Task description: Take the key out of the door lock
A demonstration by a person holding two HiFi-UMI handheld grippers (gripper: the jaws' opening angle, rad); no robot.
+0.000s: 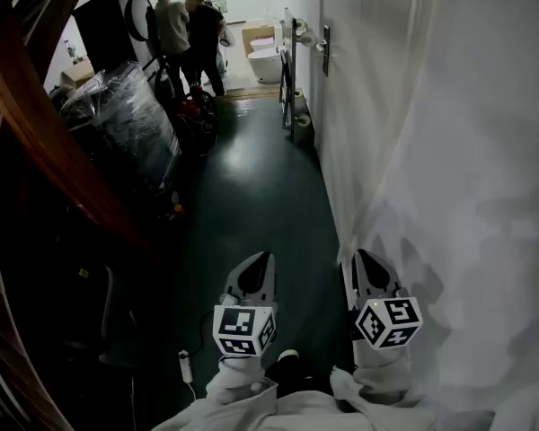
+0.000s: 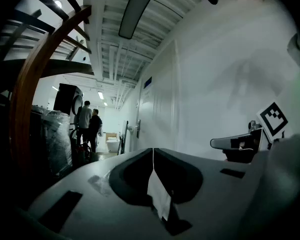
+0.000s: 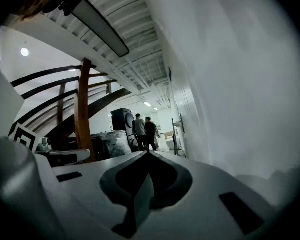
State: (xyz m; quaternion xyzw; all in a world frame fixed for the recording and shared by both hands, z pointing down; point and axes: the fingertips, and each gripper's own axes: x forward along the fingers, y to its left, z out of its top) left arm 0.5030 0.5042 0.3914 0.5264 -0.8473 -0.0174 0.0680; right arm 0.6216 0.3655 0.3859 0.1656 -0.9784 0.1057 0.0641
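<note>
The door handle with its dark lock plate (image 1: 324,50) sits far down the white wall on the right; it also shows as a small handle (image 2: 136,129) in the left gripper view and as a handle (image 3: 179,125) in the right gripper view. No key can be made out at this distance. My left gripper (image 1: 256,260) and right gripper (image 1: 366,257) hang side by side low over the dark green floor, both pointing along the corridor. Each has its jaws together with nothing between them, as the left gripper (image 2: 153,150) and right gripper (image 3: 149,152) show in their own views.
A curved wooden stair rail (image 1: 45,124) and plastic-wrapped goods (image 1: 130,119) line the left side. Two people (image 1: 187,30) stand at the far end near white tubs (image 1: 265,57). A dark frame (image 1: 289,79) leans on the wall before the door. A small white device with a cable (image 1: 185,364) lies on the floor.
</note>
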